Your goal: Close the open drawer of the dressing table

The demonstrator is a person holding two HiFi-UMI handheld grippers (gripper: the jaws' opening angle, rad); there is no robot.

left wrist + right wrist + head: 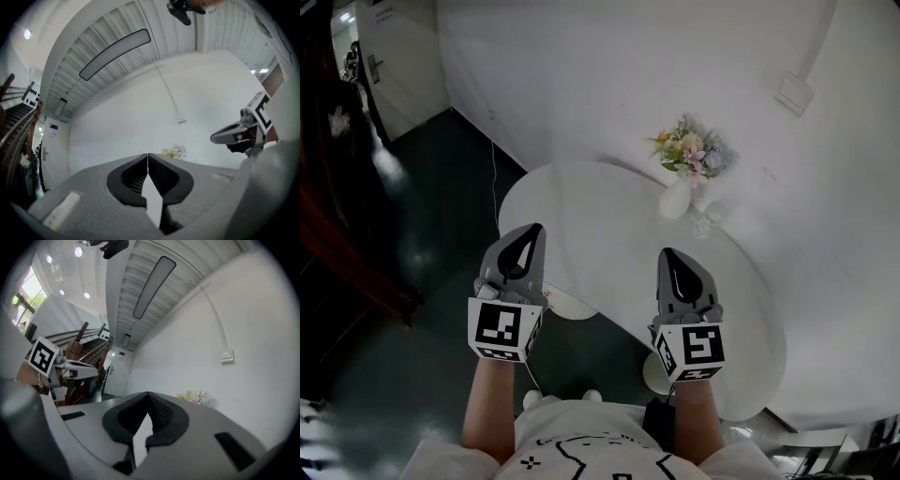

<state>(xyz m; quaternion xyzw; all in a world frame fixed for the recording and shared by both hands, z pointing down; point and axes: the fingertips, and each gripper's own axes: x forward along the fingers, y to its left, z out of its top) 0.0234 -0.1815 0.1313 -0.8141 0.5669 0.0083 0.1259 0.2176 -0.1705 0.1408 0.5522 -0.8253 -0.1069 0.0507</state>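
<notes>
Left gripper (534,231) and right gripper (667,255), jaws together on nothing, hover above the dressing table (609,211); the drawer, not clearly visible, seemingly remains unclosed

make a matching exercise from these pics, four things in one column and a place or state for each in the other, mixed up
Column one:
1. flowers
2. door
3. wall switch
4. left hand-held gripper

Column two:
a. on the white wall, top right of the head view
b. in a white vase on the table
c. jaws together, nothing between them
d. top left corner of the head view

Pairs: 1-b, 2-d, 3-a, 4-c
</notes>
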